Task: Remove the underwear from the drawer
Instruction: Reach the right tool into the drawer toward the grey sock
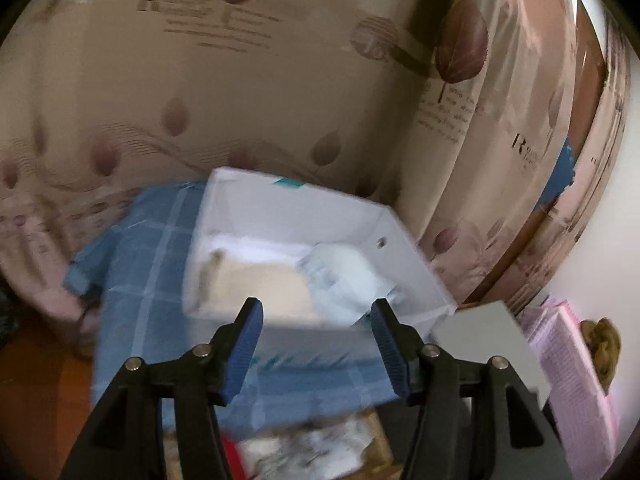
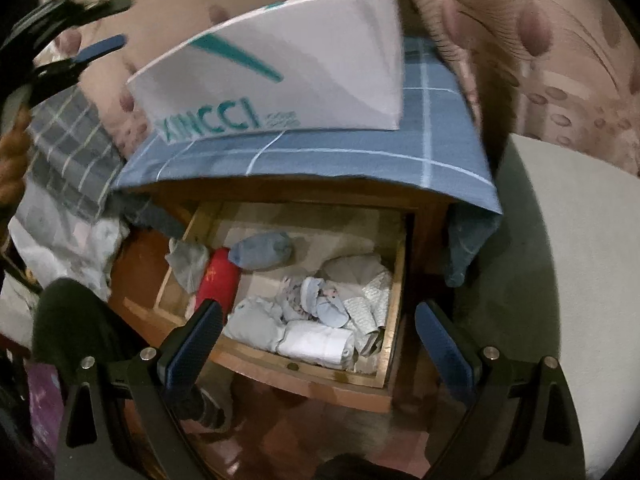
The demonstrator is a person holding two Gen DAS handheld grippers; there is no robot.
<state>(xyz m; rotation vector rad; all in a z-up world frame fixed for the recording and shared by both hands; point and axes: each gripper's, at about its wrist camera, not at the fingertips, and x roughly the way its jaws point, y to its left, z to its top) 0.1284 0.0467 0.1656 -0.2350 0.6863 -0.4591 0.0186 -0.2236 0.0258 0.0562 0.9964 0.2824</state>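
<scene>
Right gripper [image 2: 316,344] jaws spread wide, empty, poised above open drawer [image 2: 394,280]. Left gripper [image 1: 318,344] parted, empty, aimed at white box [image 1: 280,208] on blue checked cloth [image 1: 152,280].

Risks: snagging several garments at once from tangled pile; pads striking wooden rim on descent.

Folded white underwear [image 2: 316,342] between right fingers, toward 12 o'clock; red roll [image 2: 218,280] at 10 o'clock.

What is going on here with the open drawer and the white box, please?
A person with a claw in each hand is moving underwear from the open drawer into the white box on the blue checked cloth. The left claw is open and empty by the box. The right claw, open, hangs over the folded underwear.
</scene>
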